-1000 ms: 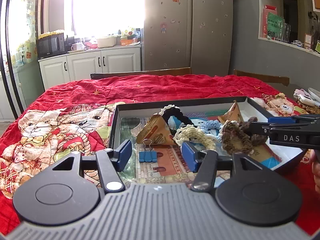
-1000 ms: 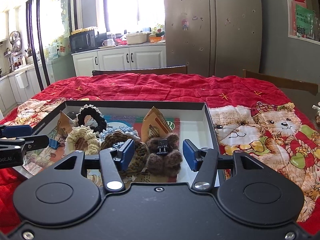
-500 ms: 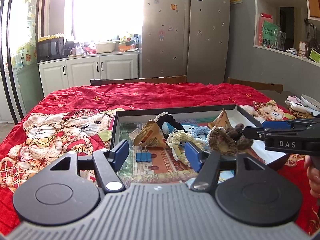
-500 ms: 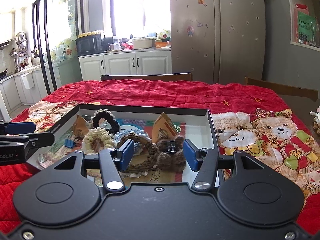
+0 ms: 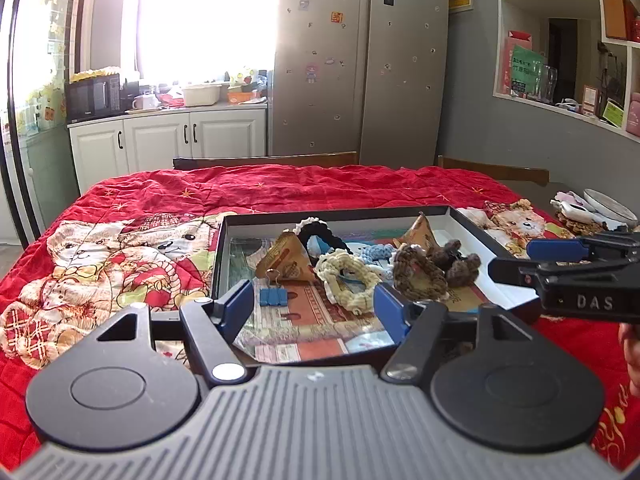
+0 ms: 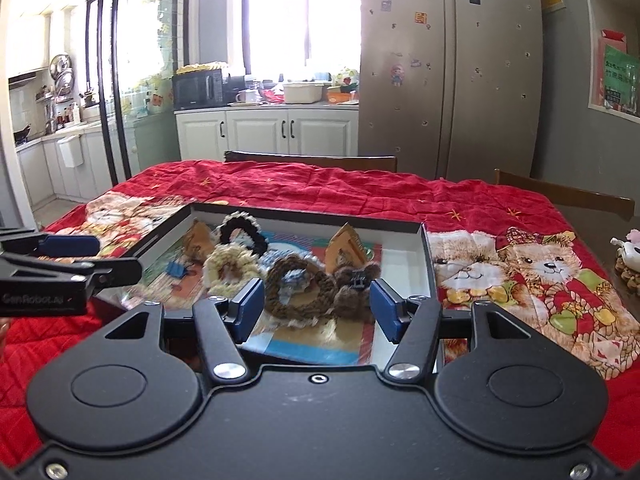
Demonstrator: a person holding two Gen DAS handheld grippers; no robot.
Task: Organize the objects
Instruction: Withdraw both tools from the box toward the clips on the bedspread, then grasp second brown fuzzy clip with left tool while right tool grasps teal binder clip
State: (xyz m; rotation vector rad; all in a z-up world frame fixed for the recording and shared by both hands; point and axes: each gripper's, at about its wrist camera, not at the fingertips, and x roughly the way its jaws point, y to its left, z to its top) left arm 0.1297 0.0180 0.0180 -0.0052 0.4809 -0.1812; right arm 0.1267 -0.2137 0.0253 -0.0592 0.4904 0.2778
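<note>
red teddy-bear blanket lies under your shallow box; your left gripper and right gripper, jaws apart and just widening, grip nothing, scrunchies at twelve o'clock.

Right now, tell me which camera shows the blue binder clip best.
The left wrist view: the blue binder clip lies sharp and unblocked on the tray floor, wire handle visible. The right wrist view shows it only small and blurred, beyond the left gripper.
</note>
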